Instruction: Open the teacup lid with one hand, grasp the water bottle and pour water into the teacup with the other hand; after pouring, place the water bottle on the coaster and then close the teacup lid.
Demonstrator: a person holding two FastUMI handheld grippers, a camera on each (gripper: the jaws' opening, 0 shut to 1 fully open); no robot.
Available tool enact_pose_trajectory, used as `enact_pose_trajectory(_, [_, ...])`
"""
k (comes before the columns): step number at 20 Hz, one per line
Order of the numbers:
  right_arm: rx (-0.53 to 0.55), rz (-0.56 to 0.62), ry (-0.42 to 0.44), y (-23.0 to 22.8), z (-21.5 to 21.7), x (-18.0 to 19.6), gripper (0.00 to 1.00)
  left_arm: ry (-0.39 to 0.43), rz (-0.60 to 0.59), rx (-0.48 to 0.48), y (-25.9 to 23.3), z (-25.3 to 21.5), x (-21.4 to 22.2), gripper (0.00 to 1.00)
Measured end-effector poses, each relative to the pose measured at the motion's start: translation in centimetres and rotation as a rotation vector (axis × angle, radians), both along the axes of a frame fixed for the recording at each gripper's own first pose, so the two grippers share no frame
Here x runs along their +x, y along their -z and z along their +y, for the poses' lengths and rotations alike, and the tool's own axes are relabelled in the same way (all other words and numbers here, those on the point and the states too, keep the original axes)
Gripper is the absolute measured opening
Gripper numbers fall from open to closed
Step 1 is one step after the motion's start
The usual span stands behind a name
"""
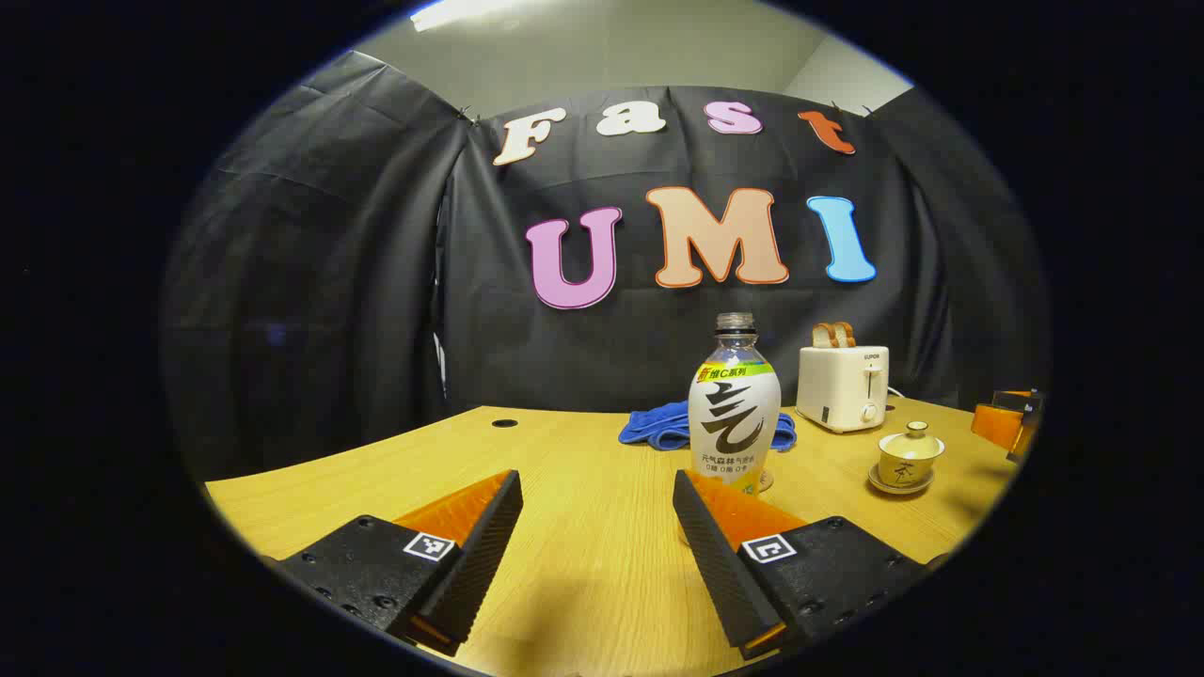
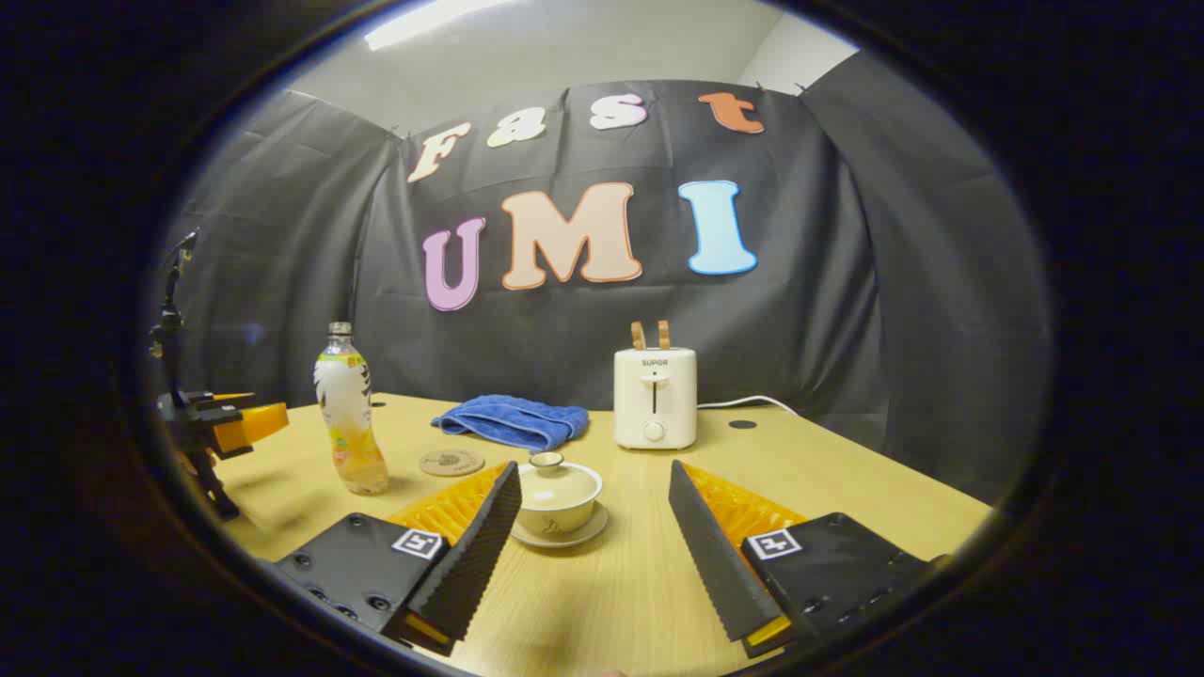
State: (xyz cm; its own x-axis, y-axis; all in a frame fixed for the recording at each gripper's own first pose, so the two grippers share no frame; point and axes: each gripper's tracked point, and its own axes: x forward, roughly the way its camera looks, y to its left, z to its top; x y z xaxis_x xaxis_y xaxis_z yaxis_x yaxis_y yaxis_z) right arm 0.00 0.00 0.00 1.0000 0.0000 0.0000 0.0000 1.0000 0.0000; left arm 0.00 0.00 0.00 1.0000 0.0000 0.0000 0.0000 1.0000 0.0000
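Fingers of both grippers stand spread wide above a light wooden table (image 1: 583, 564), pinching nothing. In the left gripper view, the left gripper (image 1: 597, 541) hangs low over the tabletop with bare wood between its ribbed black pads. Just past its right-hand finger stands the water bottle (image 1: 734, 404), upright and uncapped, a blue cloth (image 1: 658, 423) bunched behind it. Farther right sits a white toaster (image 1: 843, 387) with two slices of bread (image 1: 833, 334) poking up from its slots, then the teacup (image 1: 909, 459) on its saucer, lid on, apart from the bottle. At the far right edge of that view, an orange and black piece of the right gripper (image 1: 1006, 423) comes into sight.

In the right gripper view, the left gripper (image 2: 221, 423) shows at the far left, held above the table's edge. Next comes the bottle (image 2: 348, 414), standing on the bare wood, and just to its right the round coaster (image 2: 451, 462) lies flat, with nothing on it. The cloth (image 2: 513, 421) lies beyond the coaster, near the black backdrop. The right gripper (image 2: 593, 527) frames the teacup (image 2: 559, 498) between its parted fingers, the cup nearer the left-hand finger, neither finger touching it; the lid (image 2: 548, 467) rests closed on top. The toaster (image 2: 655, 397) stands behind the cup, its cord (image 2: 743, 402) trailing off to the right.
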Motion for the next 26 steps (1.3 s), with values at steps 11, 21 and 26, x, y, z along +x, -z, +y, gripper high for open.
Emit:
enact_pose_trajectory(11, [0.0, 0.0, 0.004, 0.0, -0.14, -0.04, 0.96, 0.034, 0.001, 0.001, -0.03, -0.37, -0.08, 0.94])
enact_pose_trajectory(21, [-0.001, 0.002, 0.004, 0.12, -0.2, -0.01, 0.96, 0.034, 0.0, 0.0, 0.04, -0.4, -0.02, 0.94])
enact_pose_trajectory(26, [-0.001, 0.009, -0.032, 0.22, 0.55, 0.28, 0.96, 0.034, 0.0, 0.0, 0.15, -0.42, 0.06, 0.94])
